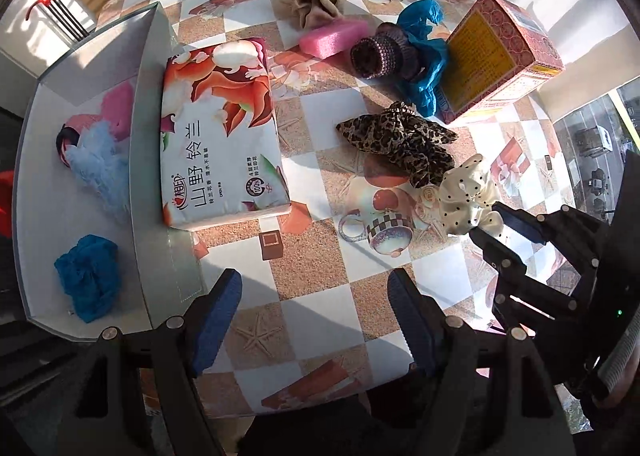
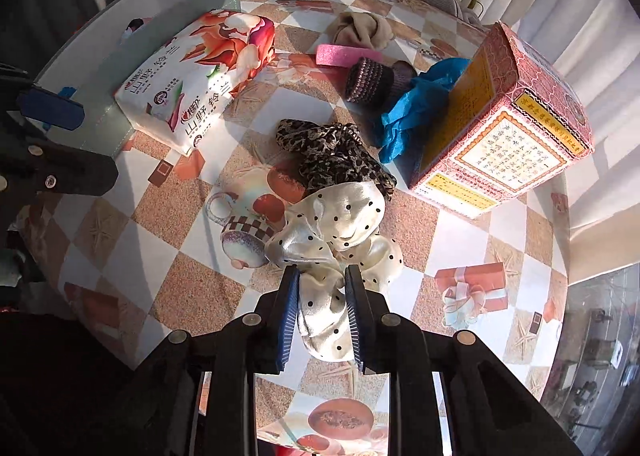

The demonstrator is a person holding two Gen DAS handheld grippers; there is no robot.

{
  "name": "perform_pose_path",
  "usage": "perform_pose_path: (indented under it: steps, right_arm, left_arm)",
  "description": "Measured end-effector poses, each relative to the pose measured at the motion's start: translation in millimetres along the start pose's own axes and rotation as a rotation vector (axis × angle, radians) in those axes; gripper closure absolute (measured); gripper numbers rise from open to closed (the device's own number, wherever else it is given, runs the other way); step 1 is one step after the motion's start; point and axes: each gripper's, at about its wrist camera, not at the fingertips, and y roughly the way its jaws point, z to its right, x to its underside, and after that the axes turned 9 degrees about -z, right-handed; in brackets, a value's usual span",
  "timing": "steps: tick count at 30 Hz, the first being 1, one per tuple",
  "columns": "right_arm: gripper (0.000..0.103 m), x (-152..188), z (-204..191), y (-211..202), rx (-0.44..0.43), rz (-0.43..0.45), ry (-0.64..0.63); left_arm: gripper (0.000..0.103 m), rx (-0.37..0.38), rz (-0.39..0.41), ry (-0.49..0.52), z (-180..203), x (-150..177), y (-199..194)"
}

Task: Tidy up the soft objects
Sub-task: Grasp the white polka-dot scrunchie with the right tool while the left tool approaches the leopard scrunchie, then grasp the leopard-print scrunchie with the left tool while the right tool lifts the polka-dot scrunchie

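Right gripper (image 2: 322,280) pinched one polka-dot scrunchie (image 2: 340,228), left gripper (image 1: 314,292) spread and empty, one leopard scrunchie (image 2: 332,154) partly overlapped, tray (image 1: 148,104) held three soft items, edge cut off.

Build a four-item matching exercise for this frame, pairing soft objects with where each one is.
Things:
1. polka-dot scrunchie
2. leopard scrunchie
3. blue cloth
4. pink sponge

Places:
A. inside the grey bin
B. between the right gripper fingers
C. on the table, beside the red box
D. beside the beige cloth

Pairs: 1-B, 2-C, 3-A, 4-D
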Motion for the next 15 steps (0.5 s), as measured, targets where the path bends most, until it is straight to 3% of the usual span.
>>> perform_pose_path:
  steps: [1,2,4,9,15]
  right_arm:
    - [0.065,5,9,1,0.009,-0.006,0.023]
    - [0.047,9,18,2,0.015,-0.011,0.040]
    - [0.030,18,34,-1,0.028,0.001,0.069]
    - [0.030,36,53,-10,0.016,0.023,0.091]
    - [0.030,41,49,-11,-0.009,0.018,0.071]
  left_arm:
    - [0.024,0.003,-0.002,0.004,5,-7,4]
    - [0.024,0.002,0.000,0.011,11,-16,8]
    - [0.024,-0.002,0.019,0.047,27,-36,13]
    - [0.023,0.005,0.046,0.172,71,-85,26]
    - [0.023,0.015,-0.057,0.092,79,-121,72]
